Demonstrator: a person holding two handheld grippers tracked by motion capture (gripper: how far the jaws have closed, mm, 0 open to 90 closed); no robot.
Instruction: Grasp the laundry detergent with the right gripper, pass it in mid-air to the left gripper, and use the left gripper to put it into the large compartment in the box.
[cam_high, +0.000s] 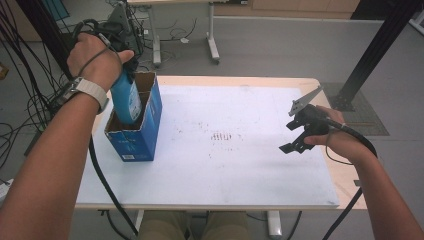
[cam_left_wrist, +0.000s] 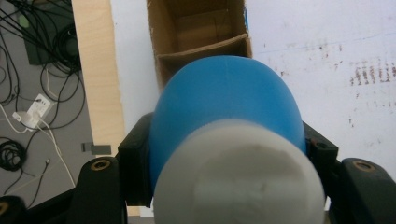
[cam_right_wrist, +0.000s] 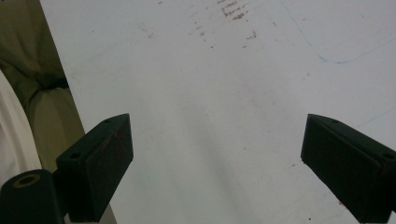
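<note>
Two grippers: left gripper clamps blue bottle, base inside carton at worktop left edge; right gripper spread wide (nothing between), over bare stained white surface.

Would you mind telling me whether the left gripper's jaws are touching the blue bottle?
Touching: in the left gripper view the left gripper has both black jaws pressed against the blue bottle.

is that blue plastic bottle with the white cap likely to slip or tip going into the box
The blue plastic bottle looks smooth and rounded, so it may slip in the left gripper. It is tall and narrow, so probably tippy, though the blue cardboard box's walls should steady it.
</note>
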